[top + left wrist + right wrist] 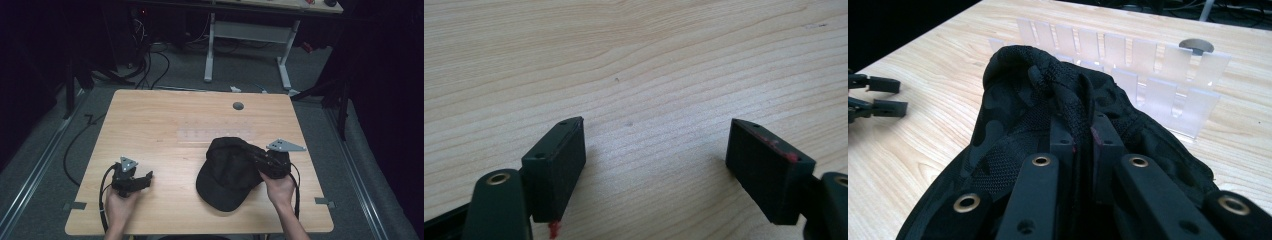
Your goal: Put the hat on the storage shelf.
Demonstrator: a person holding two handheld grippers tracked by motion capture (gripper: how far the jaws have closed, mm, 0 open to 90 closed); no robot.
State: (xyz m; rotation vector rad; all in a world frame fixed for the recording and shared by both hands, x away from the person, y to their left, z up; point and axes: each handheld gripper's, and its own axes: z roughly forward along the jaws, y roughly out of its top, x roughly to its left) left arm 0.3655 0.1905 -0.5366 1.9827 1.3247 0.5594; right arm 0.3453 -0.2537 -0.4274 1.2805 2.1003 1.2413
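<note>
A black cap point(227, 172) lies on the wooden table point(165, 115), right of centre, brim toward the front edge. My right gripper point(260, 159) reaches in from the right and is shut on the cap's crown; in the right gripper view its jaws pinch a fold of the black fabric point(1048, 95) at my right gripper point(1083, 142). My left gripper point(145, 177) rests low at the front left, apart from the cap. In the left gripper view my left gripper point(656, 150) stands open over bare wood, nothing between its pads point(556, 160).
A clear plastic rack point(1128, 65) with several slots stands behind the cap, faint in the high view as the clear rack point(215, 134). A grey round grommet point(238, 106) sits near the far edge. Beyond the table are a white desk frame point(210, 45) and floor cables.
</note>
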